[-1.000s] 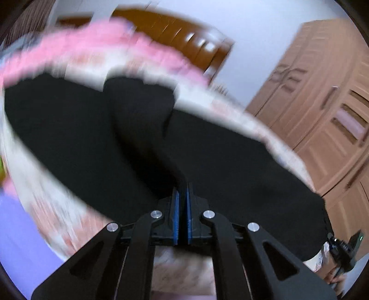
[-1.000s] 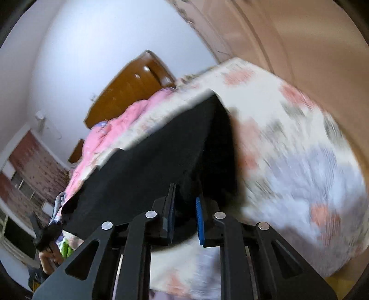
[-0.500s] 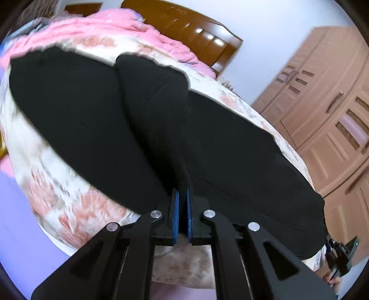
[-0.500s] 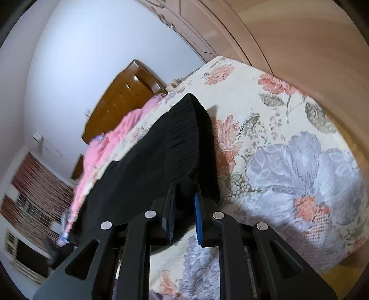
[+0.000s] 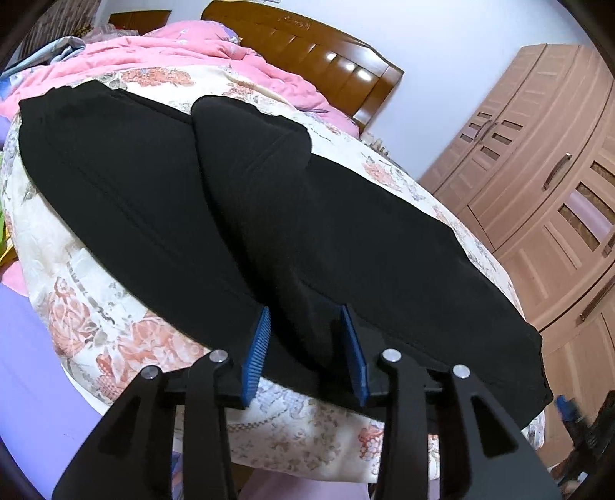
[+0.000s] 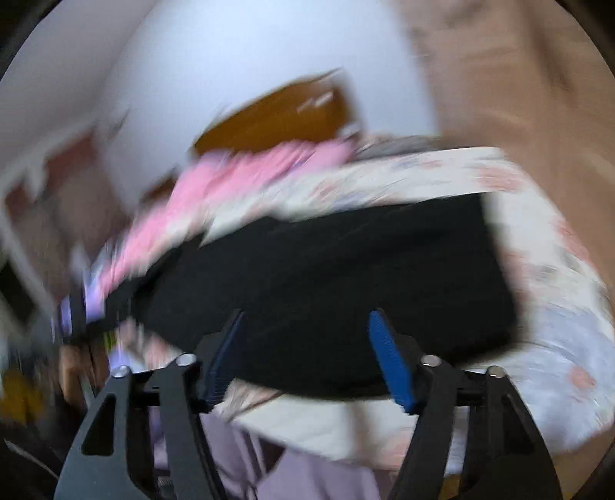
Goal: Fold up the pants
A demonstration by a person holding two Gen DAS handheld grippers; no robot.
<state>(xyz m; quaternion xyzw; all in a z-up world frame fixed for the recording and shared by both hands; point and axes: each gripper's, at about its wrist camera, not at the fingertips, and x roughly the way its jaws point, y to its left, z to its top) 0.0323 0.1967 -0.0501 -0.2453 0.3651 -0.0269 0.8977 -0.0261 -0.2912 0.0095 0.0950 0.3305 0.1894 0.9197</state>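
Both wrist cameras look down along their fingers, close over the same black pants [image 5: 269, 215] on the bed [image 5: 77, 307].

Bed with floral sheet [image 5: 96, 319], pink quilt [image 5: 161, 50] bunched near brown wooden headboard [image 5: 319, 54]. Wooden wardrobe [image 5: 538, 161] right of bed. White wall [image 5: 442, 34] behind.

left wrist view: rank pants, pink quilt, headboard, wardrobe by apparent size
1. black pants, filling most of the frame, though nearest the camera
2. wardrobe
3. pink quilt and wooden headboard look similar; unranked, since both are far and the fisheye shrinks them.
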